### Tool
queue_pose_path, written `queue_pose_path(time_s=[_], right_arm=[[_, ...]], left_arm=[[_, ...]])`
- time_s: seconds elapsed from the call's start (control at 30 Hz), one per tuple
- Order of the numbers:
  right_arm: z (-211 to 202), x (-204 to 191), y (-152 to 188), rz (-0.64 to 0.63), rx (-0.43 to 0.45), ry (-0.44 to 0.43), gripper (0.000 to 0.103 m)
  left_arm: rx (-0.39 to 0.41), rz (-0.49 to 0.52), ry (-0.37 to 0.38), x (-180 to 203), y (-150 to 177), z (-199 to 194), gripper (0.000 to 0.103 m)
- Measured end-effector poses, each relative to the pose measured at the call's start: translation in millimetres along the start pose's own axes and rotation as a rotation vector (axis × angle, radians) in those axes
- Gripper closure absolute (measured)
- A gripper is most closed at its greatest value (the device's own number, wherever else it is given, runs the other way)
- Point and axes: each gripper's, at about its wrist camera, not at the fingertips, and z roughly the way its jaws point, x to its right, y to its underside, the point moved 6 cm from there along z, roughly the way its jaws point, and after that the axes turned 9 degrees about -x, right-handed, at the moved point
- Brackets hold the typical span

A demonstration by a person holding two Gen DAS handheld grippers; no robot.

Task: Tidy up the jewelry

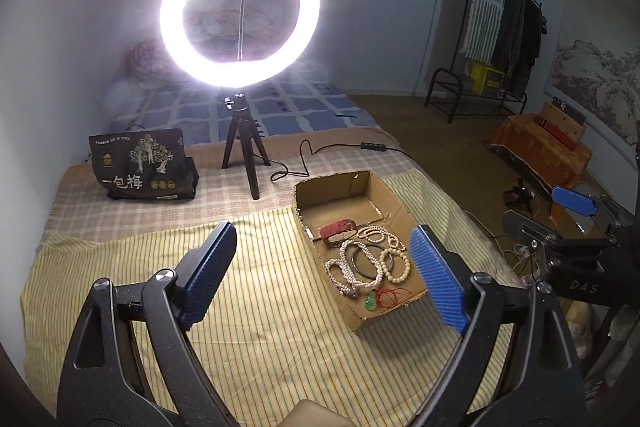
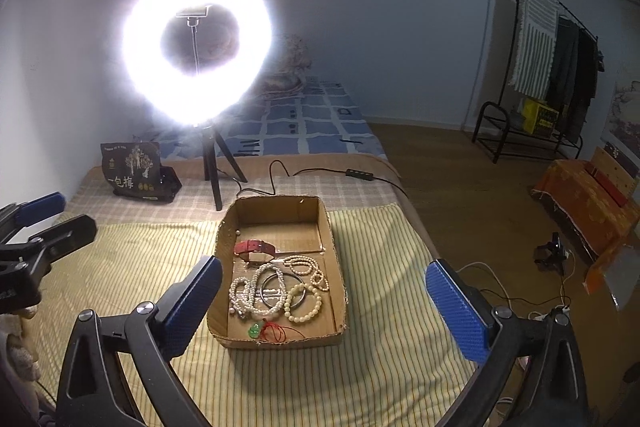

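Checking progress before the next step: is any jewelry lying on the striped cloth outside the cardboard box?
No; the striped cloth shows no jewelry, and every piece lies inside the cardboard box.

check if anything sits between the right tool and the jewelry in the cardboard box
Nothing visible does. The right tool hangs open above the cardboard box, whose top is open, and the pearl bracelets and red watch lie uncovered inside.
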Motion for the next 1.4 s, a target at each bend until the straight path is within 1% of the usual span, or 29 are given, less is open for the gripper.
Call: queue_pose_path(time_s=[0.17,0.27,0.43,0.57,0.77,0.93,1.1,1.2,1.4], right_arm=[[9,1,7,0.006,0.014,0.024,0.000],[14,3,11,0.016,0.025,0.025,0.000],[18,4,16,0.015,0.024,0.026,0.000],[16,8,20,0.030,0.022,0.022,0.000],[14,13,22,0.044,0.023,0.026,0.000],[15,11,22,0.039,0.021,0.024,0.000],[15,9,23,0.033,0.020,0.030,0.000],[15,9,23,0.036,0.022,0.033,0.000],[17,11,23,0.048,0.015,0.034,0.000]], left_arm=[[0.025,0.025,-0.026,2,6,-2,0.012],[0.047,0.029,-0.044,1,9,-1,0.005],[0.069,0.043,-0.057,-1,10,-4,0.004],[0.068,0.053,-0.050,1,14,-6,0.004],[0.073,0.099,-0.049,13,20,-12,0.004],[0.080,0.125,-0.080,17,23,-16,0.000],[0.094,0.129,-0.106,17,25,-21,0.000],[0.089,0.125,-0.120,15,25,-22,0.000],[0.082,0.119,-0.103,16,27,-23,0.000]])
